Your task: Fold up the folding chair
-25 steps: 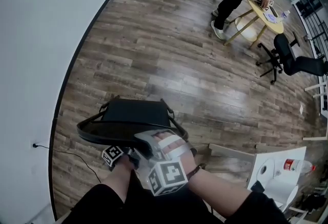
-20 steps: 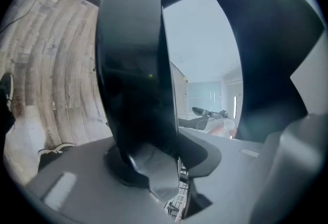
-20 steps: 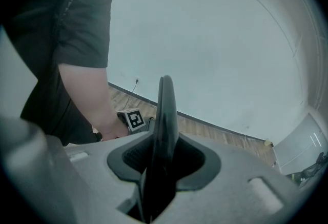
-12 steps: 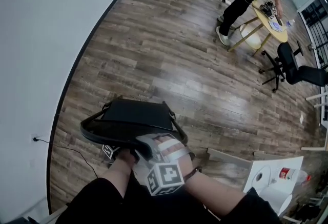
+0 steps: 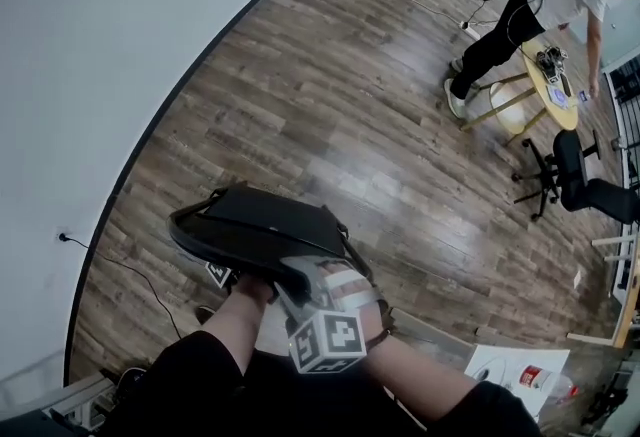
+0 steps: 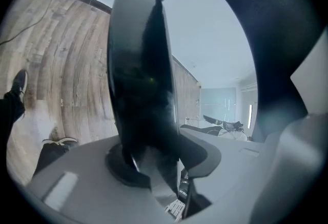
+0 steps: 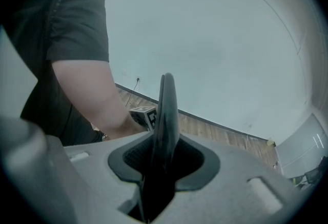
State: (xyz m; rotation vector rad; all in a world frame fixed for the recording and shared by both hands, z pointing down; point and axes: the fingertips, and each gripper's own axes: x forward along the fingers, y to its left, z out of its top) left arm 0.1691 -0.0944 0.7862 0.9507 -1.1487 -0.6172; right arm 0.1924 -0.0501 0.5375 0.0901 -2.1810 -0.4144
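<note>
The black folding chair (image 5: 255,225) hangs off the wooden floor just in front of me, its seat and back lying close together. My left gripper (image 5: 225,277) is under the chair's near left rim, mostly hidden by my forearm. In the left gripper view the thick dark rim (image 6: 136,79) stands between the jaws of that gripper (image 6: 154,166), which press on it. My right gripper (image 5: 300,277) clamps the near right rim. In the right gripper view a thin black edge (image 7: 166,110) is pinched in the right gripper (image 7: 161,166), with the left gripper's marker cube (image 7: 145,114) behind it.
A white wall curves along the left, with a cable (image 5: 100,260) running from it across the floor. At the far right a person (image 5: 520,15) stands by a round yellow table (image 5: 550,75), near an office chair (image 5: 585,190). A white table (image 5: 510,365) is at the bottom right.
The chair has tilted and swung left and slightly up with both grippers on it, and its parts now lie flatter together. The person at the back has moved around the yellow table.
</note>
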